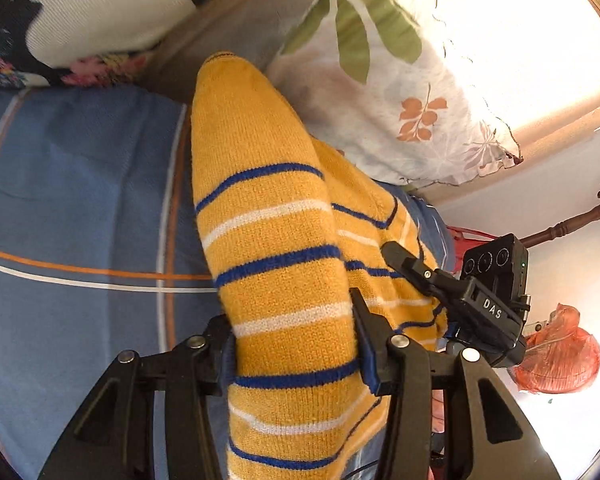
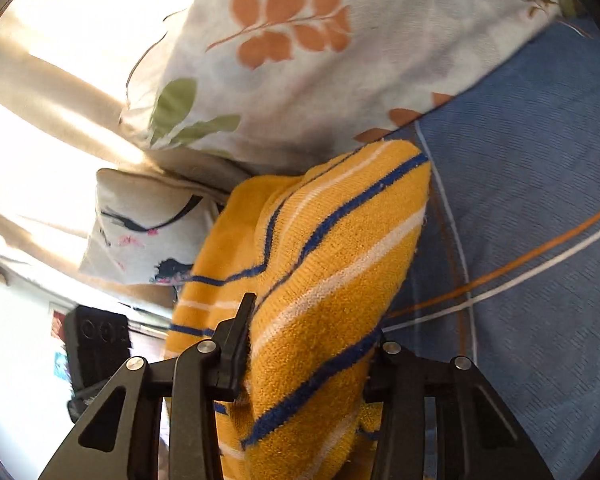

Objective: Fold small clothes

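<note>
A small yellow knit sweater (image 1: pixel 268 232) with blue and white stripes is held up above the blue bed sheet (image 1: pixel 80 184). My left gripper (image 1: pixel 292 344) is shut on a fold of it, and a sleeve stands up past the fingers. My right gripper (image 2: pixel 312 344) is shut on another part of the sweater (image 2: pixel 332 248). The right gripper also shows in the left wrist view (image 1: pixel 440 276), at the sweater's far edge. The cloth hides the gripping pads in both views.
A white pillow with leaf print (image 1: pixel 388 80) lies just behind the sweater, also in the right wrist view (image 2: pixel 300 60). A second cushion with a floral print (image 2: pixel 148 224) sits against the beige headboard. A coat stand (image 1: pixel 572 224) and a red bag (image 1: pixel 556 352) stand beside the bed.
</note>
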`<state>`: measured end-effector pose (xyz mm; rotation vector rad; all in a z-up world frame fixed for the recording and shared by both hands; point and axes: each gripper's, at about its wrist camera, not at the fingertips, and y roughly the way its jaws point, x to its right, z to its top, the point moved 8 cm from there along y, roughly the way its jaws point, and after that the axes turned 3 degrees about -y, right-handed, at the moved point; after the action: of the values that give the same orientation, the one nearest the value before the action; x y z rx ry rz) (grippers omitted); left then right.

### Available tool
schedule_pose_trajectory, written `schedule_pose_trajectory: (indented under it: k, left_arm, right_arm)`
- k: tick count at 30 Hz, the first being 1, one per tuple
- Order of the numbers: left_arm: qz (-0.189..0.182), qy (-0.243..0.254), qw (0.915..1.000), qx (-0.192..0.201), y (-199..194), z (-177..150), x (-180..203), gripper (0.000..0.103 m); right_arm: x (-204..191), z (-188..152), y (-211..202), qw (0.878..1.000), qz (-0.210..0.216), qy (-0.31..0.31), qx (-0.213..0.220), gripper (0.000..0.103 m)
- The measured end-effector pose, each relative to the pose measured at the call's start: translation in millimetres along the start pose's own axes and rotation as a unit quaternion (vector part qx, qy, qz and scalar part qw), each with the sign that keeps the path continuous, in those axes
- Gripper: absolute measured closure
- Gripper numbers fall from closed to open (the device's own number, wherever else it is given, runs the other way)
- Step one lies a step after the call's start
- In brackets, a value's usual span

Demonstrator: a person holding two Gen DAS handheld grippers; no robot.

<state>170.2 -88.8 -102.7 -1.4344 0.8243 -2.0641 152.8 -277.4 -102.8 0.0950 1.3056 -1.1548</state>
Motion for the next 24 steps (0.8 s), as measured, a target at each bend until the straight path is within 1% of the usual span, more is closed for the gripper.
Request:
schedule_pose_trajectory:
  k: [1, 2, 3, 4, 5, 6, 8, 9, 11, 13, 15, 16, 18, 19, 20, 21, 22, 23, 24]
  left_arm:
    - [0.012, 0.001, 0.9999, 0.002, -3.7, -0.7, -4.5, 0.057]
    - [0.031, 0.001, 0.9995, 0.003, -5.3, -1.4, -11.8, 0.055]
    - [0.06, 0.0, 0.9982, 0.003, -5.7, -2.4, -22.1, 0.051]
    - [0.091, -0.003, 0.9959, -0.001, -4.7, -4.4, -34.3, 0.051]
    - [0.117, -0.009, 0.9931, -0.009, -1.4, -8.9, -46.4, 0.051]
    - [0.118, -0.02, 0.9927, -0.016, 0.6, -13.0, -54.5, 0.05]
    - [0.085, -0.056, 0.9947, -0.015, -5.0, -17.6, -61.6, 0.048]
    - [0.077, -0.066, 0.9947, -0.011, -10.1, -18.5, -63.4, 0.048]
    - [0.076, -0.076, 0.9941, 0.008, -23.6, -19.2, -65.3, 0.048]
    - [0.078, -0.083, 0.9932, 0.023, -35.9, -21.0, -65.6, 0.048]
    - [0.078, -0.084, 0.9927, 0.037, -44.4, -27.8, -64.9, 0.048]
    - [0.077, -0.082, 0.9927, 0.043, -48.2, -31.2, -63.8, 0.048]
    - [0.072, -0.074, 0.9936, 0.046, -51.6, -42.9, -64.9, 0.047]
    - [0.075, -0.069, 0.9939, 0.04, -49.8, -47.1, -66.5, 0.046]
    - [0.085, -0.066, 0.9936, 0.032, -44.5, -51.4, -68.9, 0.046]
    - [0.096, -0.064, 0.9929, 0.027, -34.2, -51.1, -67.2, 0.046]
    - [0.108, -0.063, 0.9919, 0.023, -29.1, -52.9, -69.5, 0.046]
    - [0.115, -0.064, 0.9911, 0.02, -26.9, -55.5, -70.5, 0.046]
    - [0.114, -0.065, 0.9911, 0.022, -29.0, -58.3, -68.9, 0.046]
  right_arm:
    - [-1.4, -2.8, 6.3, 1.0, -0.004, -0.006, -0.005, 0.059]
    - [0.8, -7.8, 14.0, 1.0, -0.014, -0.01, -0.015, 0.056]
    - [4.3, -14.7, 18.0, 0.999, -0.027, -0.011, -0.023, 0.054]
    - [11.5, -18.7, 24.2, 0.998, -0.054, -0.012, -0.031, 0.054]
    - [18.1, -21.9, 27.3, 0.997, -0.07, -0.008, -0.036, 0.05]
    - [21.6, -23.9, 26.6, 0.997, -0.069, 0.001, -0.034, 0.047]
    - [24.0, -23.7, 15.1, 0.997, -0.075, 0.014, -0.017, 0.047]
    - [21.7, -21.6, 6.2, 0.996, -0.086, 0.008, -0.004, 0.047]
    - [13.1, -15.7, -13.0, 0.994, -0.109, -0.012, 0.023, 0.047]
    - [-1.9, -13.8, -31.5, 0.988, -0.136, -0.043, 0.05, 0.047]
    - [-19.6, -17.0, -42.1, 0.986, -0.136, -0.074, 0.066, 0.047]
    - [-30.0, -23.9, -42.7, 0.987, -0.123, -0.086, 0.064, 0.047]
    - [-39.9, -37.8, -37.7, 0.989, -0.099, -0.097, 0.047, 0.047]
    - [-41.0, -48.7, -28.0, 0.991, -0.084, -0.102, 0.023, 0.047]
    - [-37.4, -56.5, -19.3, 0.991, -0.085, -0.103, 0.005, 0.047]
    - [-27.0, -63.3, -9.9, 0.989, -0.105, -0.101, -0.014, 0.047]
    - [-11.5, -68.2, -2.8, 0.985, -0.139, -0.092, -0.031, 0.047]
    - [-0.4, -71.0, -2.0, 0.984, -0.154, -0.077, -0.036, 0.047]
    - [1.8, -71.8, -6.2, 0.986, -0.149, -0.065, -0.03, 0.047]
